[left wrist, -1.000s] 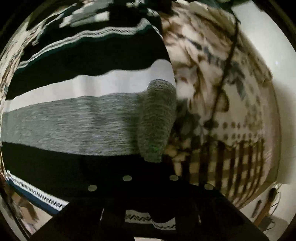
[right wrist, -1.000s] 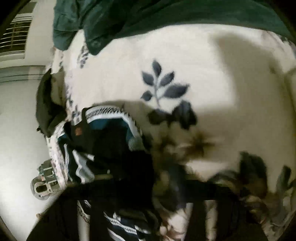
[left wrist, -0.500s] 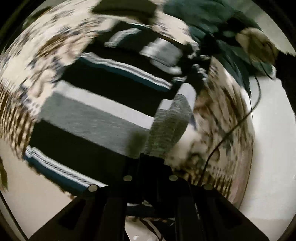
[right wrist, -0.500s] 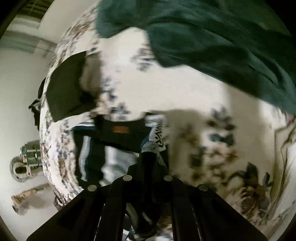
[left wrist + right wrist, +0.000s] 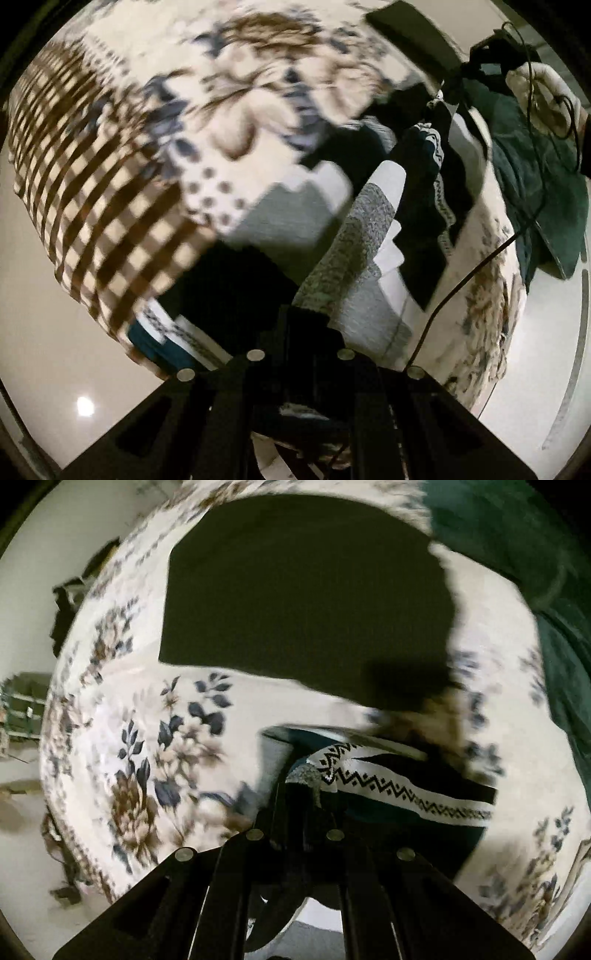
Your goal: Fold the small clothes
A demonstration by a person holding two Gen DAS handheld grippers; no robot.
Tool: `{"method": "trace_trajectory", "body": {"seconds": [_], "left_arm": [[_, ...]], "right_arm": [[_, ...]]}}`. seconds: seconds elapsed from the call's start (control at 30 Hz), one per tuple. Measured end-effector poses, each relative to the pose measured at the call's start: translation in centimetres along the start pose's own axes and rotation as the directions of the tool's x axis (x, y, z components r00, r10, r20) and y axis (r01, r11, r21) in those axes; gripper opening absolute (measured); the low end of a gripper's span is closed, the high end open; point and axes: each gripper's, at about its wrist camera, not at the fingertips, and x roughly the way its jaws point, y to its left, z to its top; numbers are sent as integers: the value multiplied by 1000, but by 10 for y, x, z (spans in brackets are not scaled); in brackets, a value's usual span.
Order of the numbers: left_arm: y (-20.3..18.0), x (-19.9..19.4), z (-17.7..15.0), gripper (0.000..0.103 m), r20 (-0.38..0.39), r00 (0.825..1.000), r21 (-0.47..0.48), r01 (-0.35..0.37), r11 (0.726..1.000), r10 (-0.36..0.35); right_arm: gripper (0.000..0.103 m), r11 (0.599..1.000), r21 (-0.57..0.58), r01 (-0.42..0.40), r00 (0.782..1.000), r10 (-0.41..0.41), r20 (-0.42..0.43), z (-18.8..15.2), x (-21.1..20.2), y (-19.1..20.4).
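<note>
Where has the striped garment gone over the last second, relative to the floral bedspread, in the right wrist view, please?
Yes, it moved. The striped garment was at the lower left; now it hangs at centre right, below the dark folded cloth on the floral bedspread.

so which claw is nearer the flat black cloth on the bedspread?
Right. The right claw hangs just short of the black cloth. The left claw is farther, with the striped garment stretched between.

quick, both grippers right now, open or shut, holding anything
Left gripper: shut on the striped sweater, pinching a grey knit fold.
Right gripper: shut on the same striped sweater, at its zigzag-patterned edge.
</note>
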Motion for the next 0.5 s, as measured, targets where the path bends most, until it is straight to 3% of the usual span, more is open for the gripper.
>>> {"method": "trace_trajectory", "body": {"seconds": [0.13, 0.2, 0.27, 0.33, 0.37, 0.5], "left_arm": [[32, 20, 13, 11, -80, 996, -35, 35, 999, -38], [54, 34, 14, 13, -167, 986, -14, 10, 1000, -12], [79, 34, 11, 38, -211, 977, 1, 17, 1000, -17], [99, 27, 10, 45, -236, 971, 5, 34, 999, -31], [108, 22, 11, 52, -259, 966, 14, 10, 1000, -6], [125, 2, 17, 55, -286, 958, 34, -15, 999, 24]], "right_arm": [[5, 998, -13, 69, 997, -69, -27, 11, 41, 42], [6, 996, -21, 87, 993, -88, -81, 15, 62, 54], [16, 997, -15, 82, 990, -83, -111, 13, 72, 59], [48, 999, -24, 31, 990, -34, -136, 0, 67, 62], [55, 999, -37, 15, 990, -20, -139, -9, 61, 62], [58, 993, -114, -26, 990, 9, -143, -73, 24, 58]]}}
